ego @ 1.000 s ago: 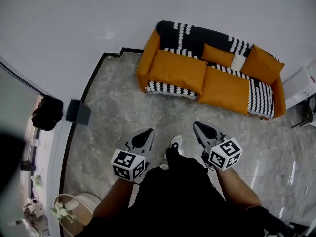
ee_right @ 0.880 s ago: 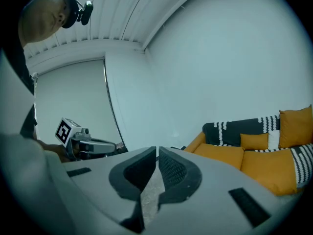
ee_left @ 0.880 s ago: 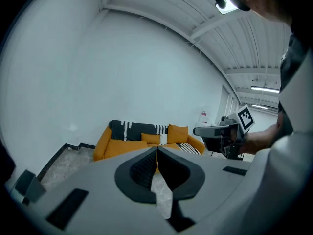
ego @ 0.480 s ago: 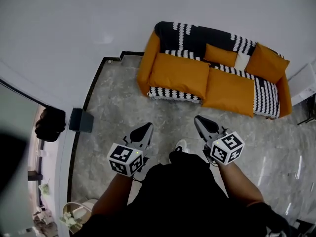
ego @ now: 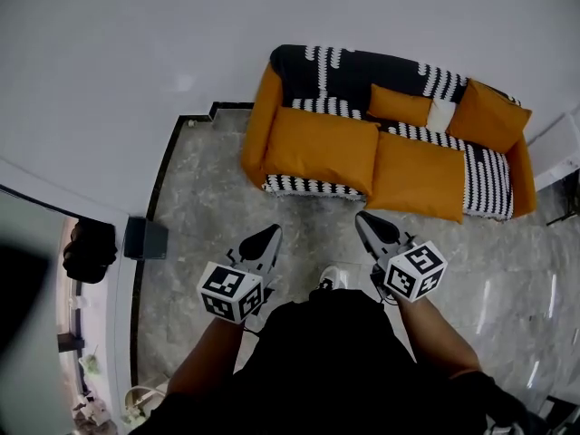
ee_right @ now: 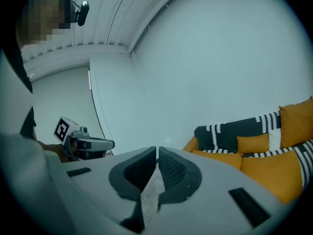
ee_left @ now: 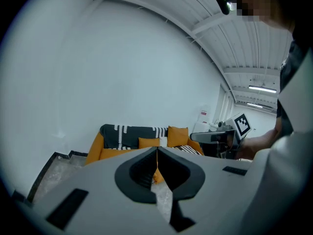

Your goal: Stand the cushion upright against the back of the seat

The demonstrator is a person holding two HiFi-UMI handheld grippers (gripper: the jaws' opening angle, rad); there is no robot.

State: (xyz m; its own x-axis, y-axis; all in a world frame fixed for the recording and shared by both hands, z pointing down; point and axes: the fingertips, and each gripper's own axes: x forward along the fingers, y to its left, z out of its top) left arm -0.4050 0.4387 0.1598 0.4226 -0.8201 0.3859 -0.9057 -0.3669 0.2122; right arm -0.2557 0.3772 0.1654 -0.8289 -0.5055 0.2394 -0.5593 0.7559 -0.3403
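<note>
An orange sofa (ego: 256,120) with black-and-white striped throws stands against the white wall. A large orange cushion (ego: 322,149) lies flat on its left seat. A small orange cushion (ego: 399,105), a white one (ego: 441,114) and a bigger orange one (ego: 489,114) lean on the backrest. My left gripper (ego: 270,232) and right gripper (ego: 362,217) are held over the floor in front of the sofa, well short of it, both shut and empty. In the left gripper view the shut gripper (ee_left: 157,151) points at the sofa (ee_left: 127,137). The right gripper (ee_right: 157,153) points left of the sofa (ee_right: 230,136).
Grey marble floor (ego: 208,207) with a black border lies between me and the sofa. A black box (ego: 145,238) and a dark bag (ego: 89,250) sit by the left wall. A white cabinet (ego: 555,157) stands right of the sofa. My shoe (ego: 331,277) shows between the grippers.
The person has walked toward the sofa, which now sits nearer and a little further left in the head view. Both grippers travelled along, still shut and empty.
</note>
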